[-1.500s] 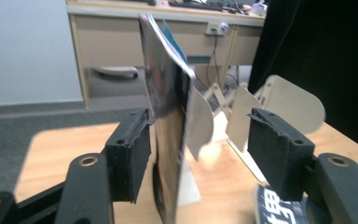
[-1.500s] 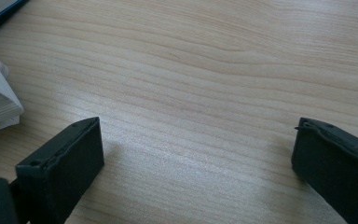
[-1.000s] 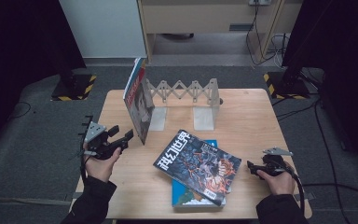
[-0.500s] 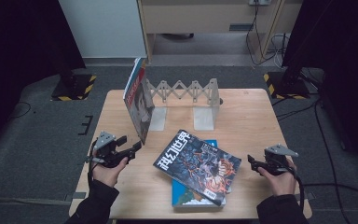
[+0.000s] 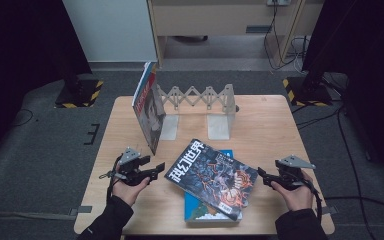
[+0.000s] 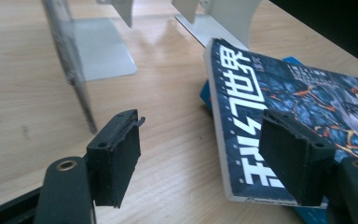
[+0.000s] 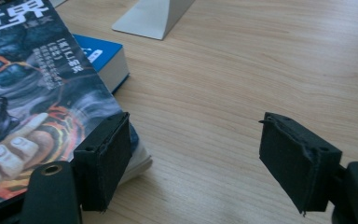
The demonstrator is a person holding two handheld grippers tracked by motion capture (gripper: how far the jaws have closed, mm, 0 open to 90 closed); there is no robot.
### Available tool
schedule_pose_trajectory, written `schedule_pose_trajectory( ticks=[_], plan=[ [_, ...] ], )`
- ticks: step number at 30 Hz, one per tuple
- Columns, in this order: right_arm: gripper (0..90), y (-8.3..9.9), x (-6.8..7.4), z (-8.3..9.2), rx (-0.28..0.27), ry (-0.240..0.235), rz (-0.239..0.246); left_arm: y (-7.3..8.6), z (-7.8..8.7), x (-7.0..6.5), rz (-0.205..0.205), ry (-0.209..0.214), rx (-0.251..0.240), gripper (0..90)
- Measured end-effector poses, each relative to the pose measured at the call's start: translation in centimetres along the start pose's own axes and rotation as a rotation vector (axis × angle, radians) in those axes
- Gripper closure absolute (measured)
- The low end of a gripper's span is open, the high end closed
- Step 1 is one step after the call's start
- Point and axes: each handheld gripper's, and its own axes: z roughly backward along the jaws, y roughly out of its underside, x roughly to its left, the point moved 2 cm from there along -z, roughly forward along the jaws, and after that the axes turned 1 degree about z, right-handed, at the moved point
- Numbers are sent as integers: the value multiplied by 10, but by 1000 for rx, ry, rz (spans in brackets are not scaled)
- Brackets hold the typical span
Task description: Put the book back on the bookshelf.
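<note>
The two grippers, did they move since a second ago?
Yes. The left gripper came down toward the table beside the magazine, jaws just opening, empty. The right gripper shifted slightly, jaws just narrowing, empty. The magazine, blue book and standing book stayed put.

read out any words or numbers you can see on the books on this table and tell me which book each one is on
"科幻世界": big white title on the dark magazine lying on top of the blue book.
Small white lines beside that title: too small to read.
White label on the blue book's cover: blurred, unreadable.
Standing book at the metal book rack: red cover lettering too small to read.
</note>
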Motion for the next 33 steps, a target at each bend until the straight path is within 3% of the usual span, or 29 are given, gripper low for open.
schedule_pose_trajectory(
  ticks=[8, 14, 17, 24, 33],
  plan=[
    [250, -2, 13, -2, 2, -38, 10, 9, -14, -4, -16, 33, 59, 285],
    [252, -2, 23, -5, 8, -68, 23, 13, -23, -8, 6, 73, 103, 286],
    [253, -2, 27, -8, 16, -81, 26, 15, -27, -9, -4, 76, 118, 286],
    [259, -1, 35, -13, 34, -110, 30, 20, -33, -8, 34, 108, 131, 285],
    [262, 0, 41, -18, 50, -133, 35, 23, -44, -8, 89, 185, 145, 270]
  ],
)
